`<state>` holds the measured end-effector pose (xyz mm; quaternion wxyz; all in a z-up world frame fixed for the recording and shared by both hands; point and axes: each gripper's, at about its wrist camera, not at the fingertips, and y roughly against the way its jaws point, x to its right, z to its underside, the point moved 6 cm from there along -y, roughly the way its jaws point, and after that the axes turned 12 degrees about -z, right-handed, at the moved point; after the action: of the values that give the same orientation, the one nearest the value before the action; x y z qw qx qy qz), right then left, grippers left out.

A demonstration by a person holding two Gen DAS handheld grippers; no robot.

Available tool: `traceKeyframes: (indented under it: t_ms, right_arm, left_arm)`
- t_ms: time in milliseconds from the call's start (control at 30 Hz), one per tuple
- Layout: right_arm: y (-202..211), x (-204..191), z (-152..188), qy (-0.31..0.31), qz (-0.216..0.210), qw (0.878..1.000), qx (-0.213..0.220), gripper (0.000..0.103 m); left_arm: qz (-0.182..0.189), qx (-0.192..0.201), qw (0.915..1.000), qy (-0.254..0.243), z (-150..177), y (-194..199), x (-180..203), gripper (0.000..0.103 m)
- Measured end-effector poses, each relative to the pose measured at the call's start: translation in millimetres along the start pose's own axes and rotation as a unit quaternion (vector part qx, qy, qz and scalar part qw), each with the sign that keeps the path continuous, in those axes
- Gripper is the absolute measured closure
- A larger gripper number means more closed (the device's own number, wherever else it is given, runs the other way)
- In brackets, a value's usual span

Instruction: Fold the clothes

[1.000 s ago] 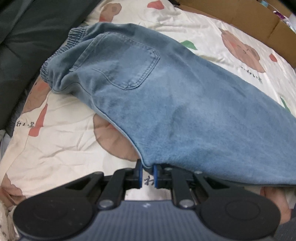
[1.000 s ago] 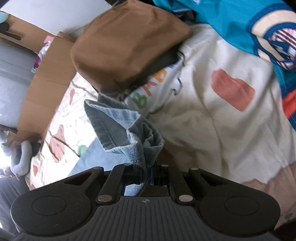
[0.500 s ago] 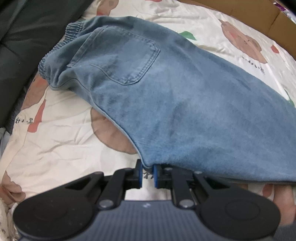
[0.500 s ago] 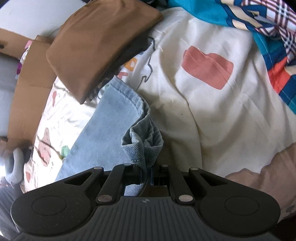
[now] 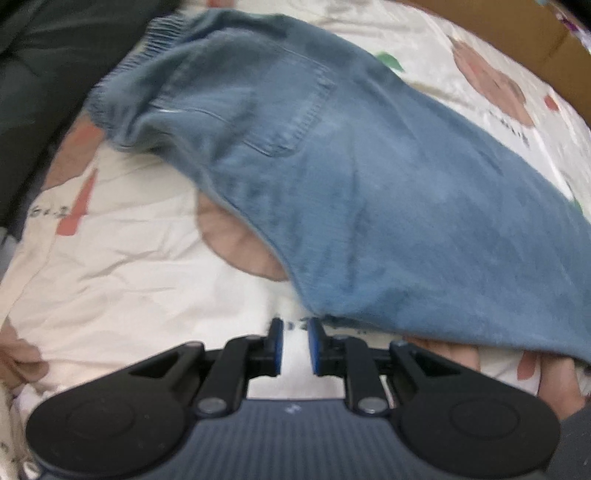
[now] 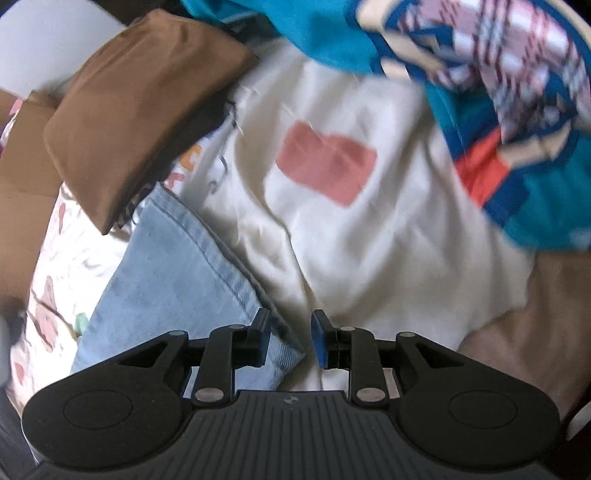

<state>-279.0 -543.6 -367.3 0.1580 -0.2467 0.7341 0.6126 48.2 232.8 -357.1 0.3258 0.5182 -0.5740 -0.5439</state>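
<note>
Blue jeans (image 5: 369,184) lie across a cream printed sheet (image 5: 129,277), back pocket up and elastic waistband at the upper left. My left gripper (image 5: 295,343) hovers at their near edge. Its jaws are opening, only sheet shows between them, and the denim edge lies just beyond the right fingertip. In the right wrist view the jeans' leg hem (image 6: 177,280) lies flat at the lower left. My right gripper (image 6: 288,338) is over its corner with the jaws opening. The denim corner lies under the gap, and the pads are not pressing on it.
A folded brown garment (image 6: 140,110) rests on the sheet just beyond the hem. A teal patterned cloth (image 6: 517,129) fills the upper right. Cardboard (image 5: 517,29) borders the bed's far side, and dark fabric (image 5: 44,74) lies at the left.
Both grippers were shut on the jeans and have now let go. The bunched hem held by the right gripper now lies flat on the sheet. The left view has shifted slightly.
</note>
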Motion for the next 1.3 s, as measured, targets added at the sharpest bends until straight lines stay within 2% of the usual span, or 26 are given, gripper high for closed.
traceKeyframes:
  t_ms: [267, 500, 700, 767, 833, 1133, 1233, 1300]
  right_arm:
    - [-0.9, -38.3, -19.2, 0.076, -0.016, 0.997, 0.005, 0.077]
    - [-14.0, -67.4, -21.4, 0.124, -0.013, 0.992, -0.007, 0.076]
    - [-35.2, -87.9, -22.0, 0.153, -0.001, 0.988, -0.02, 0.076]
    - [-42.6, -94.7, -20.9, 0.159, 0.002, 0.987, -0.024, 0.076]
    - [-49.7, -101.1, -19.3, 0.166, 0.006, 0.986, -0.028, 0.076]
    - [-85.1, -122.9, -1.8, 0.201, 0.022, 0.977, -0.066, 0.076]
    - [-96.4, -125.8, 7.8, 0.208, 0.027, 0.974, -0.083, 0.076]
    - [-103.5, -126.6, 14.5, 0.211, 0.031, 0.972, -0.094, 0.076]
  left_arm:
    - [-0.019, 0.036, 0.9979, 0.05, -23.5, 15.1, -46.7, 0.078]
    - [-0.052, 0.08, 0.9917, 0.086, -69.7, 12.6, -79.0, 0.071]
    - [-0.073, 0.094, 0.9824, 0.144, -111.7, -3.3, -114.1, 0.05]
    - [-0.077, 0.096, 0.9785, 0.165, -124.0, -11.9, -124.4, 0.038]
    - [-0.081, 0.102, 0.9754, 0.178, -130.7, -19.0, -129.8, 0.035]
    - [-0.035, 0.064, 0.9591, 0.273, -135.6, -79.3, -155.9, 0.033]
    - [-0.012, 0.065, 0.9502, 0.305, -134.7, -93.4, -162.2, 0.033]
    - [-0.003, 0.071, 0.9471, 0.313, -136.2, -97.9, -165.5, 0.037]
